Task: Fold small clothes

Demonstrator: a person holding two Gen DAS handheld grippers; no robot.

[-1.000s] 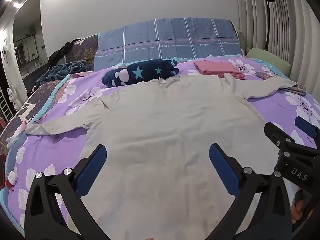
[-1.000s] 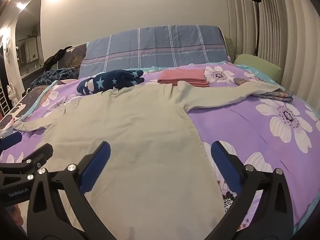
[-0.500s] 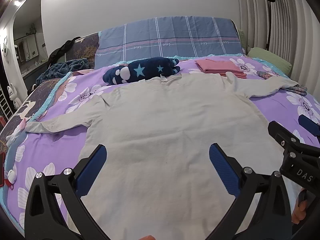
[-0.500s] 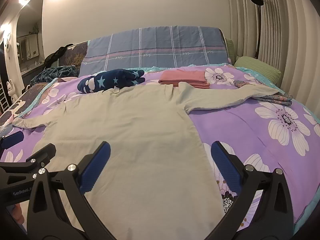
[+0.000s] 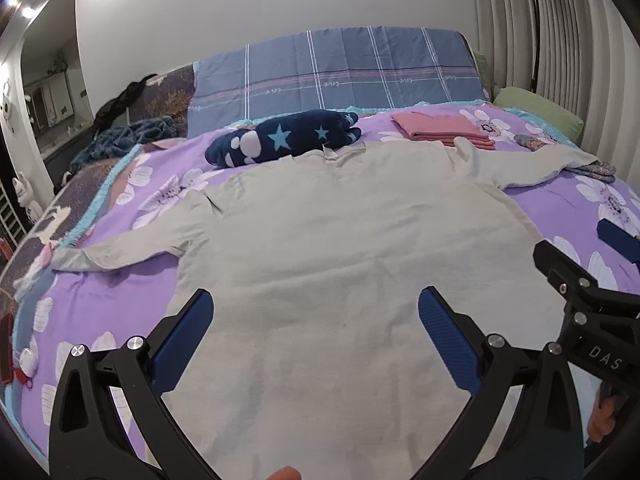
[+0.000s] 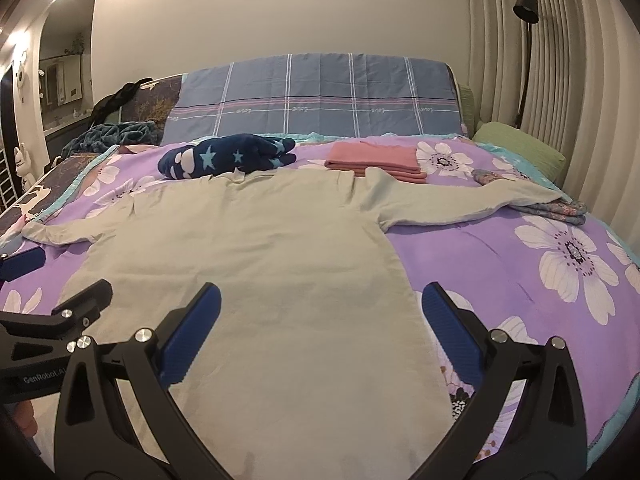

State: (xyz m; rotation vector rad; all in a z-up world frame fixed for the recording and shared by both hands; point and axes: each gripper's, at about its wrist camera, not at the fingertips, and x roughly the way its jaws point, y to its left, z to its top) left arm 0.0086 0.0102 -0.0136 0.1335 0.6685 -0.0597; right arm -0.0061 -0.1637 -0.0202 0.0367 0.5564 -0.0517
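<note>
One bed [image 5: 120,280] fills both views, covered by a purple sheet with white flowers, and one blue plaid cover [image 5: 340,72] stands at its head. One pale grey long-sleeved shirt [image 5: 340,260] lies flat on the bed, collar toward the headboard, both sleeves spread out to the sides. Beyond the collar sits one navy plush bundle with light stars [image 5: 284,142], touching the shirt's neckline. To its right is one stack of folded pink clothes [image 5: 440,128], just beside the shirt's shoulder. One small folded floral garment [image 6: 556,208] lies under the cuff of the sleeve that reaches toward the curtain. One green pillow [image 6: 516,148] rests at the far corner, and one black floor lamp [image 6: 526,4] stands before the pleated curtain.

There are two hand-held grippers. The left hand-held gripper [image 5: 316,320] hovers over the lower body of the shirt with its blue pads spread wide and nothing between them. The right hand-held gripper [image 6: 320,312] hovers over the shirt's side edge, equally spread and empty.

The left wrist view alone shows the cuff of the sleeve on the mirror side lying on the bed. The right wrist view alone shows the floral garment in full, and the bare sheet beside the shirt's side edge.
</note>
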